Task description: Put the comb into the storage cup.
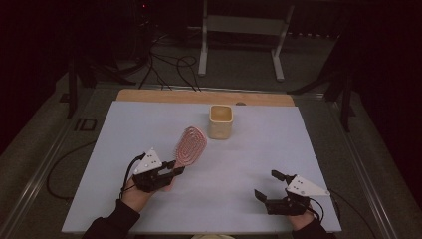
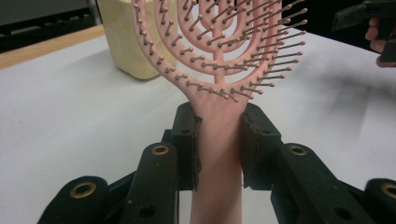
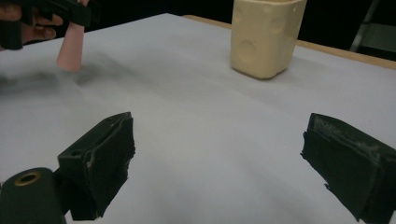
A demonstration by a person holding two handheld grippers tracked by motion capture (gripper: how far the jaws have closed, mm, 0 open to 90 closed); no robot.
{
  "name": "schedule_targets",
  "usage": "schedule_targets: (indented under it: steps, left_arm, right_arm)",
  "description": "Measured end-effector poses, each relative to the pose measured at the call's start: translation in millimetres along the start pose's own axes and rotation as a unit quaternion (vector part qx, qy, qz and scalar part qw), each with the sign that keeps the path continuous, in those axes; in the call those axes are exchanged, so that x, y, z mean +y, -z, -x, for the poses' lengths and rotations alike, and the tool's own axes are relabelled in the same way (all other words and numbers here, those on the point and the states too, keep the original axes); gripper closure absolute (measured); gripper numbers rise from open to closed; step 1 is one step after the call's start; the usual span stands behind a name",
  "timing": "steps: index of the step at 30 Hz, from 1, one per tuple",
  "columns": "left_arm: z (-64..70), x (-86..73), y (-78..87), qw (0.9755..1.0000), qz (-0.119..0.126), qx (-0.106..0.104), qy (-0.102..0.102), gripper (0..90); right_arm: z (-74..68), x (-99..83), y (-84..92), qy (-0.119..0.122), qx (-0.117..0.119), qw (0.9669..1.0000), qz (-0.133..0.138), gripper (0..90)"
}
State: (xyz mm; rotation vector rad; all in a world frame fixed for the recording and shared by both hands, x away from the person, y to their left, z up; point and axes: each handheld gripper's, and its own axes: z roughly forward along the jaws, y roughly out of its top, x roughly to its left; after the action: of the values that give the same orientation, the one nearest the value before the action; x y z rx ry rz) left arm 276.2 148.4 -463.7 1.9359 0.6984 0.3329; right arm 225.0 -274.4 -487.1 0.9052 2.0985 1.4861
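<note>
Your left gripper (image 1: 171,173) pinches the pink hairbrush (image 1: 190,144) by its handle: in the left gripper view the two black pads press on either side of the handle (image 2: 218,140), just below where it widens into the head. The handle's end sticks out behind the jaws, towards you, and in the right gripper view it points down close to the table; whether it touches the surface you cannot tell from there. Beyond the jaws the oval head (image 2: 219,42) rises with its bristles facing the camera that rides on the gripper, each bristle tipped with a small ball.

Just past the brush head, slightly to its right as you look from above, stands the cream cup (image 1: 220,121), upright with its mouth open to the ceiling. In the left gripper view it shows behind the head's left edge, near it but apart.

Your right gripper (image 1: 268,185) hovers low over the white table (image 1: 249,149), well apart from the brush and to its right. Its jaws stand spread wide with bare table between them, and the cream cup sits far ahead of them, a little to the right.
</note>
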Motion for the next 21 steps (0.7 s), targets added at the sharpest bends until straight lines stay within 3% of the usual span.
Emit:
schedule_targets:
  steps: [5,7,21]
  left_arm:
    - [0.2,-0.9,-0.5,1.0,-0.003,0.005,-0.003,71.3]
    - [0.0,-1.2,-0.1,1.0,-0.002,0.008,-0.003,71.3]
    - [-1.9,-1.8,3.5,0.9999,0.005,0.014,0.002,71.3]
  right_arm:
    - [-5.3,7.9,1.9,0.003,-0.003,1.0,-0.004,8.7]
    - [-9.1,11.1,1.3,0.006,-0.014,0.9999,-0.006,8.7]
    - [-18.3,54.0,5.2,0.009,0.005,0.9999,0.002,8.1]
